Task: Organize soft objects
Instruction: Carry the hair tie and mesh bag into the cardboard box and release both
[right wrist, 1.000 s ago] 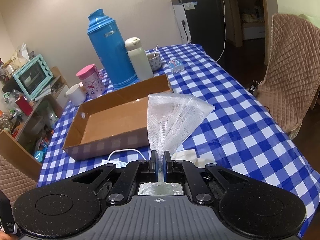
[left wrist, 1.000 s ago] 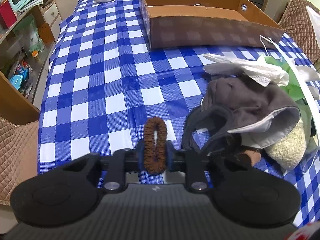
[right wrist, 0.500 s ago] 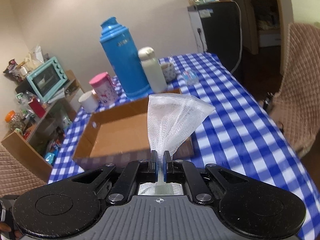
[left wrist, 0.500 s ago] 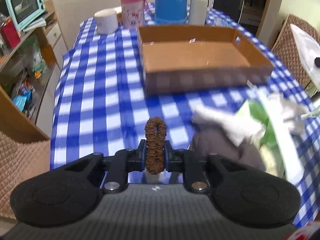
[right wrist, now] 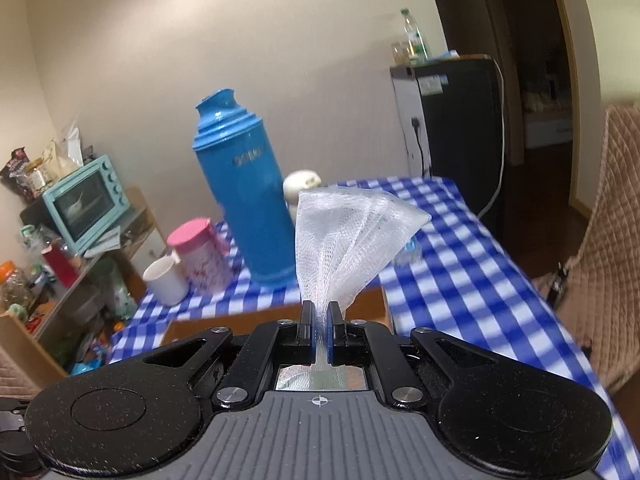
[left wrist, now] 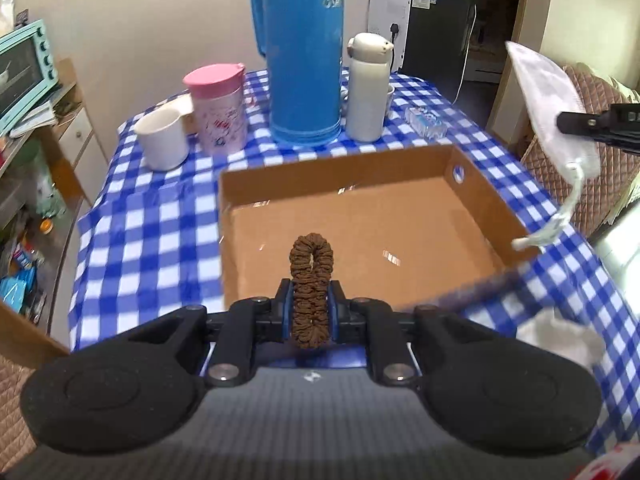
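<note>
Left tool (left wrist: 311,312) clamps a brown scrunchie (left wrist: 311,280), held upright between its pads in the air above the near edge of the open cardboard box (left wrist: 486,196). Right tool (right wrist: 319,334) is clenched on a white mesh cloth (right wrist: 348,240), which fans upward from the pads. The box sits on the blue-checked counter (left wrist: 152,224), just in front of a blue thermos (left wrist: 304,52).

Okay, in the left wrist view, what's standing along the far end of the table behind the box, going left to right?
white mug → pink-lidded jug → blue thermos → white flask → small clear packet
</note>
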`<state>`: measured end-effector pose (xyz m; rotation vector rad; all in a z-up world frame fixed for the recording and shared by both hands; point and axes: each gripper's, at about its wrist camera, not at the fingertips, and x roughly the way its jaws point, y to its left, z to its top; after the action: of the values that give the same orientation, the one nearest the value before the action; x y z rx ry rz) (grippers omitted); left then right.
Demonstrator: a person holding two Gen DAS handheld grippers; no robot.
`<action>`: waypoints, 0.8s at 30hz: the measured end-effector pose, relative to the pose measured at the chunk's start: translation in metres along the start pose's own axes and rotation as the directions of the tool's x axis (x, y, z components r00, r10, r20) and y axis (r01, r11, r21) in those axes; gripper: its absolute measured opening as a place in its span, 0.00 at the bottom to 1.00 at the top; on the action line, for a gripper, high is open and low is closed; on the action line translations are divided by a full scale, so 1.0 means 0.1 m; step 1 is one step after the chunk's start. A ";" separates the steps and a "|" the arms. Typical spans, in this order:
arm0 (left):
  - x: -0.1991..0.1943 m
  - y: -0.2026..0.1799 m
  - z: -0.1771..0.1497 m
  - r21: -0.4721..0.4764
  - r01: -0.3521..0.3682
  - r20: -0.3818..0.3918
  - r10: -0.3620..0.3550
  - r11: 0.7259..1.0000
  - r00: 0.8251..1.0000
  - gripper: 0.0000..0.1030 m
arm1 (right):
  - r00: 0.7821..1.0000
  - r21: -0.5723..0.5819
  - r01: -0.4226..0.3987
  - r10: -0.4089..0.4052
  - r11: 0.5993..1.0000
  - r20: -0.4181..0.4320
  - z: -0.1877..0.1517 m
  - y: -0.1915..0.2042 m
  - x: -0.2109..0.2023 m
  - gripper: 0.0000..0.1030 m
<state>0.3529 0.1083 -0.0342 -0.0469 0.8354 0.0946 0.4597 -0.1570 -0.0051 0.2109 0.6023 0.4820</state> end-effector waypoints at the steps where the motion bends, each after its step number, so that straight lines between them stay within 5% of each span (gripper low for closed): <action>1: 0.07 -0.02 0.05 0.004 -0.001 0.000 0.001 1.000 1.000 0.15 | 1.000 -0.013 0.011 -0.011 1.000 0.006 0.02 0.02 0.09 0.05; 6: 0.45 -0.15 0.25 0.004 0.013 -0.027 -0.013 1.000 1.000 0.15 | 0.999 -0.082 0.047 -0.047 0.996 0.002 -0.09 0.06 0.56 0.05; 12: 0.88 -0.25 0.24 0.005 0.023 -0.094 -0.022 1.000 0.995 0.15 | 0.991 -0.155 0.030 -0.050 0.987 -0.126 -0.47 0.04 1.08 0.05; 19: 1.20 -0.29 0.17 -0.003 0.038 -0.154 -0.038 0.999 0.987 0.15 | 0.933 -0.106 -0.117 0.073 0.987 -0.352 -0.75 -0.04 1.44 0.05; 24: 1.30 -0.30 0.19 -0.006 0.044 -0.167 -0.045 0.999 0.985 0.16 | 0.905 -0.082 -0.158 0.111 0.984 -0.410 -0.77 -0.03 1.51 0.05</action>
<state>0.4567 0.0881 -0.1172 -0.0768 1.0016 0.0503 0.5237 -0.0807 -0.1429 0.0417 0.9677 0.7008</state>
